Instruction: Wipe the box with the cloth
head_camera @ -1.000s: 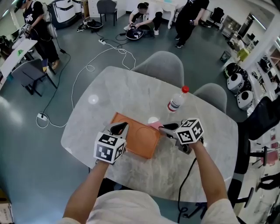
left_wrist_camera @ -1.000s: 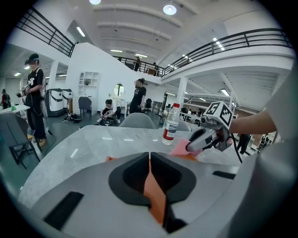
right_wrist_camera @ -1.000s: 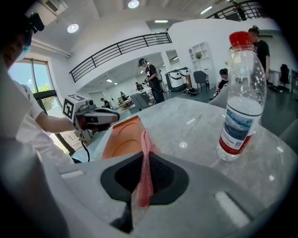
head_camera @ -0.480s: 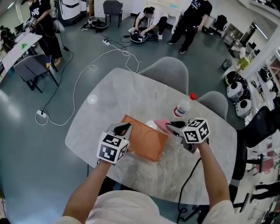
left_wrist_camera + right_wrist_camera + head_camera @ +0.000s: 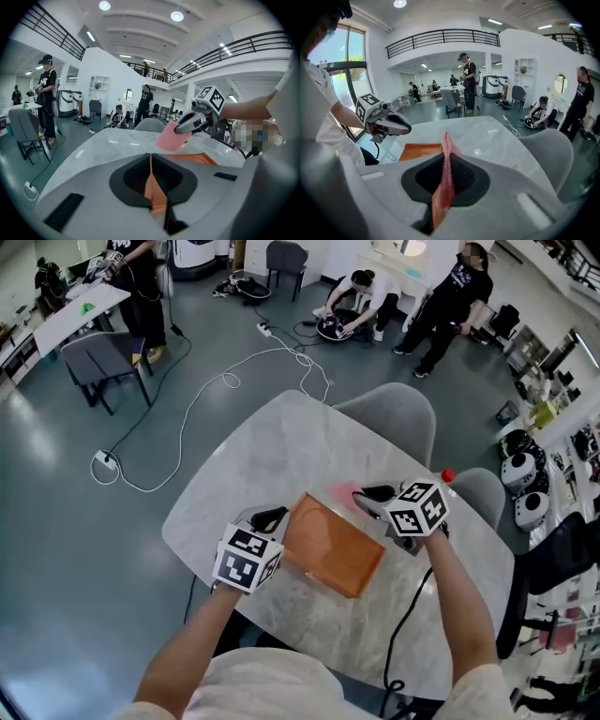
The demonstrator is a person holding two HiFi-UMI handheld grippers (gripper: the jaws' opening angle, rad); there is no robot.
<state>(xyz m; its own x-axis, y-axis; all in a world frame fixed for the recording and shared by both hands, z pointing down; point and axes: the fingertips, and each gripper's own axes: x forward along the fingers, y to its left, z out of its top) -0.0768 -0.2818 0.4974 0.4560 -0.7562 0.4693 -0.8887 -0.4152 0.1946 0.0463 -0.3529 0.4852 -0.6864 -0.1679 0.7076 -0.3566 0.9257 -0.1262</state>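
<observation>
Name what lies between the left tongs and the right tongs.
The orange box, in the head view: left tongs clamp its edge, right tongs hold the pink cloth.

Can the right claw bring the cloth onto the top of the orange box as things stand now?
Probably yes. The right claw holds the cloth at the far edge of the box, whose top face is bare. The left claw grips only a different edge, so it should not be in the way.

Bottle [image 5: 447,475] now behind right gripper [image 5: 367,495], only cap showing
</observation>
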